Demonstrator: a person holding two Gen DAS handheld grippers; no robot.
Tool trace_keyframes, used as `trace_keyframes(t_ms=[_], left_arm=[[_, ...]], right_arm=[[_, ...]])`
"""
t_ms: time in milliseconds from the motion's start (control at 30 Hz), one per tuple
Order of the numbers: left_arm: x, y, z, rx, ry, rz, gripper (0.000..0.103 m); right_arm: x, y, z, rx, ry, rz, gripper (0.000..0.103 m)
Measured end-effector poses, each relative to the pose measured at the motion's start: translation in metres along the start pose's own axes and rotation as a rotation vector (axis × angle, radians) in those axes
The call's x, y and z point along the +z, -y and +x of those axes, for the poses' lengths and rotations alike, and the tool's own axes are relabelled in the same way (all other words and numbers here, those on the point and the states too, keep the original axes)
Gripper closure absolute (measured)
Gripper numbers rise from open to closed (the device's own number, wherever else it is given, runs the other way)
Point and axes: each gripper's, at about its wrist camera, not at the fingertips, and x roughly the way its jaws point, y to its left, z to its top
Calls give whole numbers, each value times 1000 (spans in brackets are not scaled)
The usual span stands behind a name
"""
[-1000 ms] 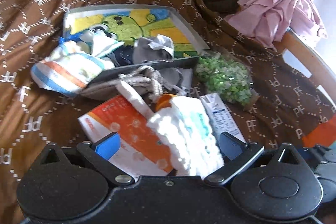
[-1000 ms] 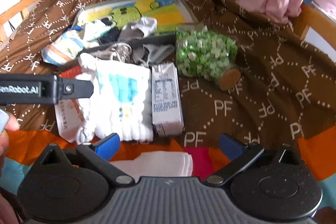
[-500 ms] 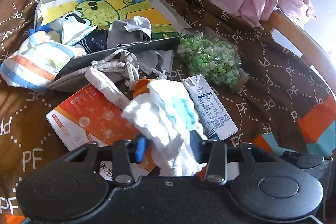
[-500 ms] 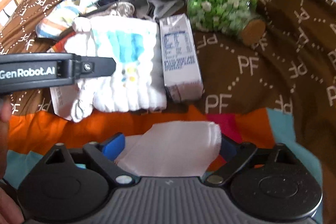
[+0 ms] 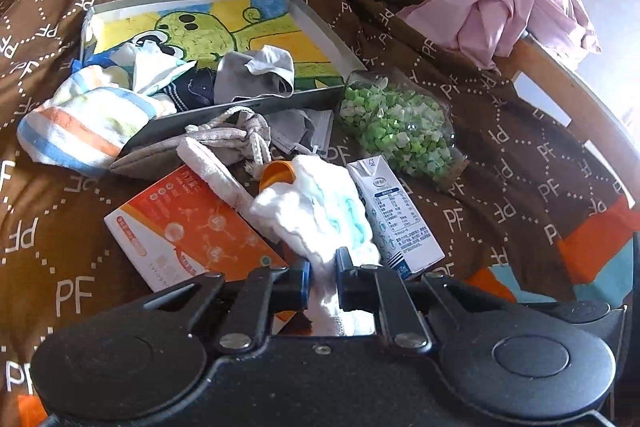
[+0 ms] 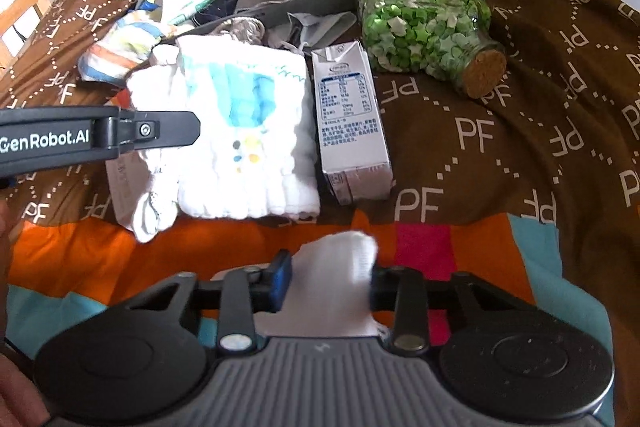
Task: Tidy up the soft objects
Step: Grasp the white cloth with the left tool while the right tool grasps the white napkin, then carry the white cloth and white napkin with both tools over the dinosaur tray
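Fingers of the left gripper [image 5: 322,277] pinch the near edge of a white quilted cloth [image 5: 320,211] with a pale blue print, at lower centre of the left wrist view, while the rest of the cloth is draped over an orange and white box [image 5: 180,231] and beside a milk carton [image 5: 394,215] on the brown bedspread [image 5: 520,163]. Fingers of the right gripper [image 6: 326,285] are pressed onto a small white cloth [image 6: 334,275] bunched between them at lower centre of the right wrist view, above an orange and pink patch of the bedding. Across the upper left of both views sits a shallow tray [image 5: 320,27] with a cartoon picture on its floor, already holding a grey garment [image 5: 256,73], a dark striped piece and a pastel striped cloth [image 5: 80,123] that hangs over its near wall. A drawstring pouch [image 5: 224,139] lies against that wall, and a corked glass jar of green paper stars [image 6: 424,27] lies on its side at right. Both cloths look light and limp, likely to sag and unfold from a single pinch, so a hold on a folded edge or gathered bunch should carry them best; the quilted one could drag the box or carton as it lifts. The jar looks hard and breakable.
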Motion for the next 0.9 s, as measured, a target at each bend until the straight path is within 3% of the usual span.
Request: trace_keyframes(t_ms=[133,333,400,500,633,767,900], left_arm=[[0,0,-1,-21,11,-8,90],[-3,1,7,-6,-19,3,87],[-3,0,9,-9,-24,-1,86],[-3,0,11,-10,-32,3,81],[-5,-1,13,-2,-44,6,79],[-6,0,15,0,-53,15,82],[-7,6,12,-4,-31,62,89]], right_arm=[[1,1,-1,5,12,7,80],[-2,-2,-12,51,37,-2,82],[-3,-5,-13,83,27,-11,82],[-3,-7,-4,65,-16,-16,81],[-4,-5,2,57,-58,5,73],[-6,-7,3,60,-59,-7,88],[-5,-5,-3,78,-25,8,93]])
